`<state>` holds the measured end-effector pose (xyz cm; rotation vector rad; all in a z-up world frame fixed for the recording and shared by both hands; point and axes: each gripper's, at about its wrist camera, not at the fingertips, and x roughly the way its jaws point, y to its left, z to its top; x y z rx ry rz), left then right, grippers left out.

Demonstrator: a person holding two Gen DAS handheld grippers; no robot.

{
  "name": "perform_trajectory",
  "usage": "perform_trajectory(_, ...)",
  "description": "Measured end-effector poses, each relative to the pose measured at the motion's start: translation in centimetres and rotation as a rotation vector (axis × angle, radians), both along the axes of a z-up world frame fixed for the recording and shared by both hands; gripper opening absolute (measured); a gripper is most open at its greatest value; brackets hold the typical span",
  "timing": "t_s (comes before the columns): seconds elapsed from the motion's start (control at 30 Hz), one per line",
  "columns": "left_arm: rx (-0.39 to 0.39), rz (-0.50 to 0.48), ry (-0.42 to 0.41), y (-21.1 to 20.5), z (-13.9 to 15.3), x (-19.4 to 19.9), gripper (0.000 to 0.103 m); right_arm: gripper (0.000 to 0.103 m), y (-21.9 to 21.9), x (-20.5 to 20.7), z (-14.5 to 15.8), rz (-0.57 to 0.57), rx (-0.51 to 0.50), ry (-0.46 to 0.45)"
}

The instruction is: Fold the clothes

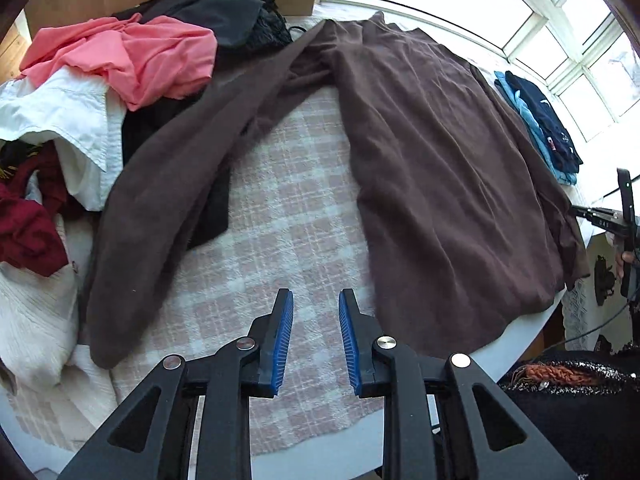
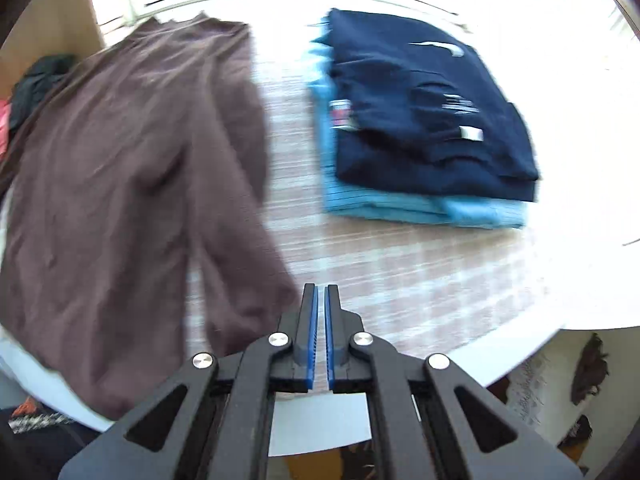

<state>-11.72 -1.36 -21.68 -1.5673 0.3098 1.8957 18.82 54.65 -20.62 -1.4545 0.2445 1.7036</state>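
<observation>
A brown long-sleeved shirt point(image 1: 440, 160) lies spread flat on the checked tablecloth point(image 1: 288, 208). One sleeve point(image 1: 180, 184) stretches out to the left, toward the near edge. My left gripper point(image 1: 316, 294) hovers open above the bare cloth between sleeve and body, with nothing between its blue pads. In the right wrist view the same shirt point(image 2: 132, 180) fills the left side. My right gripper point(image 2: 321, 287) is shut on nothing, just right of the shirt's lower edge, above the tablecloth point(image 2: 380, 272).
A heap of unfolded clothes sits at the left: pink point(image 1: 132, 56), white point(image 1: 68, 120), dark red point(image 1: 28, 216) and black point(image 1: 216, 12). A folded navy garment point(image 2: 424, 100) lies on a folded light blue one point(image 2: 400, 208) at the right. Windows run behind the table.
</observation>
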Motion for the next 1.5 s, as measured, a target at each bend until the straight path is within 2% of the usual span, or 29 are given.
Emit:
perform_trajectory(0.03, -0.002, -0.022, -0.019, 0.7, -0.6, 0.7, 0.024, 0.005, 1.4, 1.5, 0.2, -0.071, 0.088, -0.058)
perform_trajectory(0.13, -0.002, -0.082, -0.07, 2.5, -2.0, 2.4, 0.03, 0.01, 1.2, 5.2, 2.8, -0.072, -0.041, 0.153)
perform_trajectory(0.2, -0.009, -0.12, -0.099, 3.5, -2.7, 3.4, 0.03, 0.03, -4.2, 4.5, 2.3, 0.036, -0.217, 0.265)
perform_trajectory(0.23, -0.013, -0.136, -0.109, 3.9, -2.9, 3.9, 0.031, 0.034, -6.7, 4.1, 1.6, 0.094, -0.303, 0.298)
perform_trajectory(0.3, -0.015, -0.157, -0.129, 4.5, -3.3, 4.7, 0.033, 0.036, -11.9, 2.5, -1.5, 0.169, -0.432, 0.324)
perform_trajectory(0.4, -0.023, -0.172, -0.155, 5.1, -4.1, 5.5, 0.036, 0.036, -17.6, 2.5, -5.0, 0.224, -0.526, 0.29)
perform_trajectory(0.5, -0.024, -0.174, -0.173, 5.4, -4.7, 6.0, 0.036, 0.036, -19.6, 2.0, -7.5, 0.213, -0.53, 0.241)
perform_trajectory(0.57, -0.029, -0.176, -0.177, 5.5, -4.8, 6.4, 0.036, 0.036, -20.3, 1.9, -8.1, 0.203, -0.531, 0.228)
perform_trajectory(0.9, -0.046, -0.157, -0.161, 5.5, -4.6, 7.6, 0.036, 0.036, -23.9, 0.8, -7.9, 0.239, -0.502, 0.192)
perform_trajectory(1.1, -0.046, -0.09, -0.139, 4.4, -4.4, 7.8, 0.038, 0.036, -25.6, 0.6, -7.8, 0.212, -0.5, 0.194)
perform_trajectory(1.23, -0.058, -0.117, -0.145, 5.1, -4.8, 8.4, 0.038, 0.036, -27.3, -0.2, -7.8, 0.235, -0.494, 0.195)
perform_trajectory(1.27, -0.065, -0.135, -0.137, 5.4, -4.7, 8.6, 0.038, 0.036, -27.8, -0.4, -7.7, 0.249, -0.488, 0.19)
perform_trajectory(1.3, -0.075, -0.147, -0.13, 5.6, -4.7, 8.8, 0.037, 0.025, -28.3, -0.5, -7.6, 0.261, -0.497, 0.198)
perform_trajectory(1.37, -0.075, -0.148, -0.121, 5.6, -4.6, 8.8, 0.022, 0.004, -29.2, -0.7, -7.1, 0.275, -0.507, 0.224)
perform_trajectory(1.4, -0.056, -0.14, -0.133, 5.4, -4.5, 8.6, 0.008, 0.004, -29.5, -0.8, -6.8, 0.275, -0.505, 0.242)
perform_trajectory(1.5, 0.006, -0.123, -0.143, 4.7, -3.1, 8.3, 0.004, 0.004, -30.0, -0.4, -4.1, 0.252, -0.544, 0.339)
